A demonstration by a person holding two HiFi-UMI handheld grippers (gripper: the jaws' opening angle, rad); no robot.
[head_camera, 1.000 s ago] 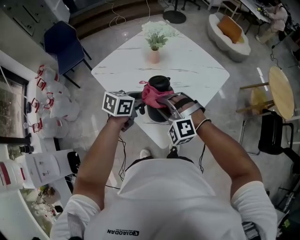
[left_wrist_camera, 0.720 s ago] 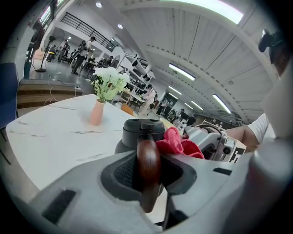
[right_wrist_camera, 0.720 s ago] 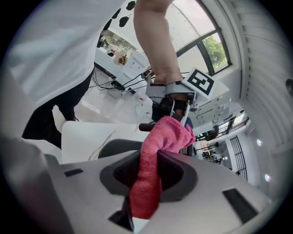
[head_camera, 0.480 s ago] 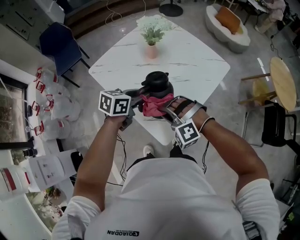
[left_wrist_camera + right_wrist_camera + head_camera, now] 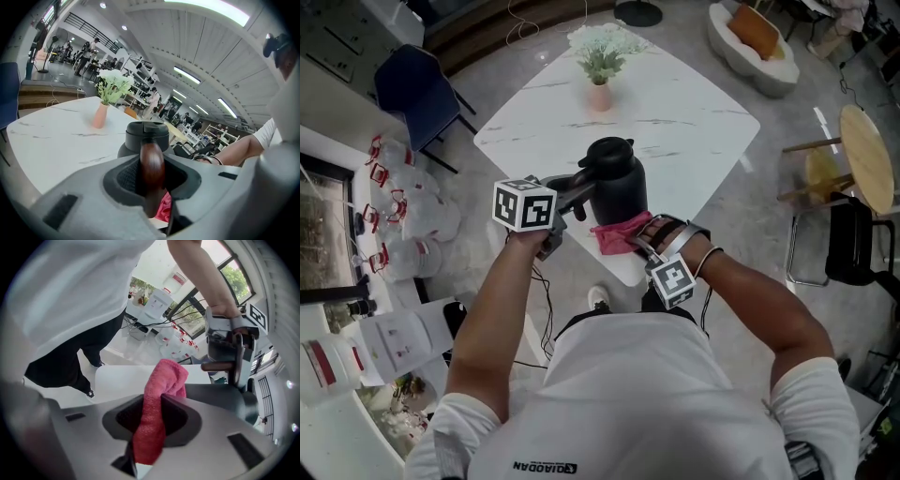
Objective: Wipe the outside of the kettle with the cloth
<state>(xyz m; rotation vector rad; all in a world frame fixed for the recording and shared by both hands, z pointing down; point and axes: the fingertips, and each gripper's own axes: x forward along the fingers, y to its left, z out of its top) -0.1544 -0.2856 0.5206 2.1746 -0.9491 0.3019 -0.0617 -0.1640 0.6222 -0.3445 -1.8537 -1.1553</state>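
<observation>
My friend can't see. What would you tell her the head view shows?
Seen from above, a person's left tool grips the handle of a black kettle on a white table, while the right tool holds a pink cloth low by the kettle's base.

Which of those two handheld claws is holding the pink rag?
The right gripper: it pinches the pink cloth, while the left gripper clamps the brown handle of the black kettle.

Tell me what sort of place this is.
Probably a large open-plan workspace or showroom: a white marble-patterned table with a pink vase of flowers, a cream lounge seat with an orange cushion, and shelving racks under ceiling strip lights.
</observation>
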